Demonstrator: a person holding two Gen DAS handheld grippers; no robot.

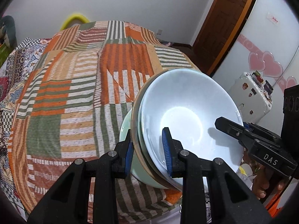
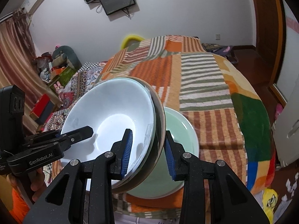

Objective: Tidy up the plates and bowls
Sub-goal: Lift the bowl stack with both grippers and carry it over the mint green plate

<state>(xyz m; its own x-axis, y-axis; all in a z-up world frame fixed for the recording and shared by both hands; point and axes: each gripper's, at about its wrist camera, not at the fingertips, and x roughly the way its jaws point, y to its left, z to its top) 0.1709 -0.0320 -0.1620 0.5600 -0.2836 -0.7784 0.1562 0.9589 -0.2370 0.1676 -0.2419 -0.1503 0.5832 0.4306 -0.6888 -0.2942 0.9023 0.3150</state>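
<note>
Patchwork bedding (image 1: 78, 97) lies below. A nested white bowl stack (image 1: 185, 112) is gripped at opposite rims by left gripper (image 1: 147, 149) and right gripper (image 2: 148, 149), above a green bowl (image 2: 179, 136) slightly to the right.

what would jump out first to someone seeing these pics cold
A tilted stack of white bowls fills the middle of both views, with the left tongs and right tongs each straddling its rim from opposite sides. A pale green plate sits just behind the stack. Under it all lies a loud orange, green and white striped patchwork blanket spread over a bed.
</note>
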